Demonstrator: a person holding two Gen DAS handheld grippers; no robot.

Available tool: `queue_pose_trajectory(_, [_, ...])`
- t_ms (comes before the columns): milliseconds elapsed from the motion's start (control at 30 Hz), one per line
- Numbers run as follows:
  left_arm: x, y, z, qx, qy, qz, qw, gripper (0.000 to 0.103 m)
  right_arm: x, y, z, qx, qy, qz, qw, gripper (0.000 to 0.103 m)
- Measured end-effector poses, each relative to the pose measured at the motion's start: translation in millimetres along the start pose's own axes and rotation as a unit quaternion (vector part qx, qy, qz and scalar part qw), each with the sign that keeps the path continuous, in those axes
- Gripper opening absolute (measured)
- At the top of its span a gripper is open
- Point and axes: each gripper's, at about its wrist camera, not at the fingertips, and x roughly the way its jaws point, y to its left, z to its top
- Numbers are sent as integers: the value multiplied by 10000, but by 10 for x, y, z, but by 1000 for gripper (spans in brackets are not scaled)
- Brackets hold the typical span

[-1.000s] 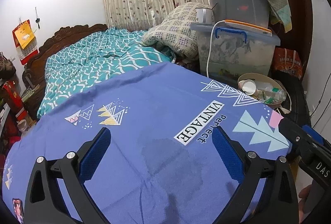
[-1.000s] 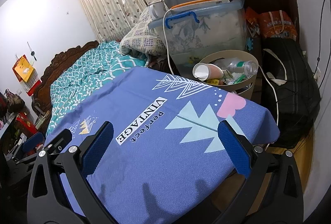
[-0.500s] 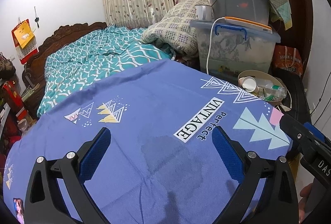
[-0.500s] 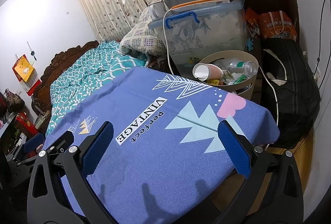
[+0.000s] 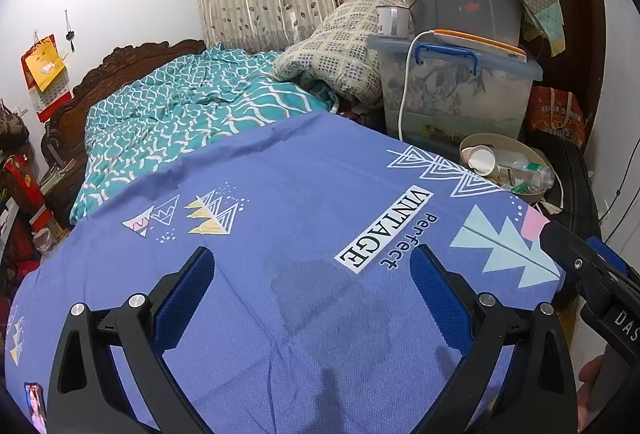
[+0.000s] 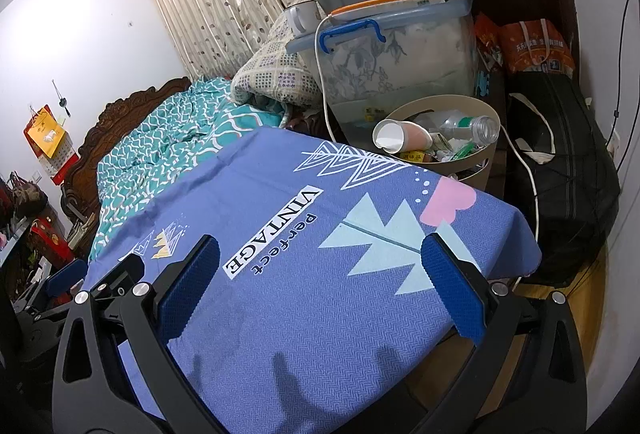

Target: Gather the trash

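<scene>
A beige trash bin [image 6: 486, 113] stands on the floor beyond the table's far right corner; it also shows in the left wrist view [image 5: 536, 153]. In it lie a paper cup [image 6: 394, 137], a clear plastic bottle [image 6: 468, 127] and scraps. My left gripper [image 5: 312, 266] is open and empty above the blue tablecloth [image 5: 280, 185]. My right gripper [image 6: 320, 256] is open and empty above the cloth's right part [image 6: 304, 314]. No loose trash shows on the cloth.
Stacked clear storage boxes [image 6: 400, 49] with a mug [image 6: 302, 15] and a white cable stand behind the bin. A black bag [image 6: 560, 169] lies to the right. A bed with a teal quilt [image 5: 180, 113] lies beyond the table.
The left view has shifted slightly; the bin sits a little lower in it. The right gripper has not visibly moved. Both stay open.
</scene>
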Motion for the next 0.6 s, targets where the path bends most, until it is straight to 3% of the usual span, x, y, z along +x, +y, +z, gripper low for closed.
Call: queue_pose_trajectory(600, [8,-23,-17,22,-24,10,10000,94,3,5,-4,-1,-3,-4,10000,100])
